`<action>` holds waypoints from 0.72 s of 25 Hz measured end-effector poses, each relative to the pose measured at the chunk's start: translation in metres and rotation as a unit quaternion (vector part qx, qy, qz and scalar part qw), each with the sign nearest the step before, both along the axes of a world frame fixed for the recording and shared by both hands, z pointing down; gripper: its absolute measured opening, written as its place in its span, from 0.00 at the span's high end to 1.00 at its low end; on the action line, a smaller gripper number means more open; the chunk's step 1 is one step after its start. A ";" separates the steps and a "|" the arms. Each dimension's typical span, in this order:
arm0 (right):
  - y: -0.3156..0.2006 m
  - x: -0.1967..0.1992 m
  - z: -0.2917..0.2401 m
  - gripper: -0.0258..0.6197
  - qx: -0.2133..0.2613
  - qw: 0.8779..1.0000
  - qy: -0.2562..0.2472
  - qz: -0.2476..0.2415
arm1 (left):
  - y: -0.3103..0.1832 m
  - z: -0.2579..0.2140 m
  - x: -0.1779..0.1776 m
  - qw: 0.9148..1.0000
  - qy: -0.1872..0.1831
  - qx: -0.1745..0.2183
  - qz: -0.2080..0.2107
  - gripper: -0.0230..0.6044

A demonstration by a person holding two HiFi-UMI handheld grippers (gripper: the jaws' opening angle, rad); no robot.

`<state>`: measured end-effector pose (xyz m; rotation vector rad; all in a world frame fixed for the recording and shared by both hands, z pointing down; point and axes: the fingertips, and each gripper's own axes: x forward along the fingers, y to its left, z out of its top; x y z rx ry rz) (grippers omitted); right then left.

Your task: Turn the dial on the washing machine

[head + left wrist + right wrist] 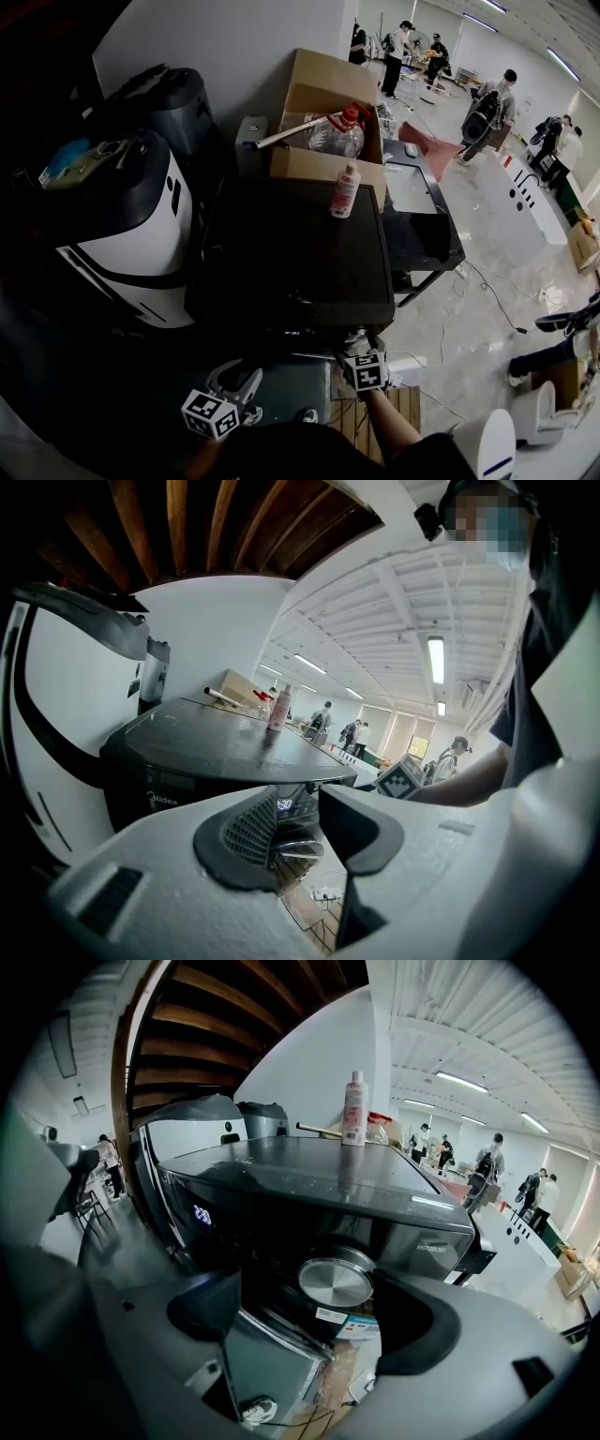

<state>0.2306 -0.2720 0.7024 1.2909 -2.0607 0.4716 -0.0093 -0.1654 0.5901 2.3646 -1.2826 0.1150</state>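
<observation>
Ahead, a round brushed-metal dial (pixel 336 1283) shows between the right tongs (pixel 309 1321).

The left gripper (pixel 300 827), jaws apart and empty, faces the washing machine (pixel 202 744).

"Midea" stands in pale letters on the dark front panel of the washing machine (pixel 211 750), near its left edge. The model code (pixel 433 1250) by the right edge and the lit display (pixel 202 1214) digits are too small to read
</observation>
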 end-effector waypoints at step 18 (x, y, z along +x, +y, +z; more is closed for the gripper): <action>0.000 0.005 0.003 0.31 -0.009 0.999 -0.026 0.025 | 0.003 -0.001 0.000 1.000 -0.006 -0.005 0.007 0.76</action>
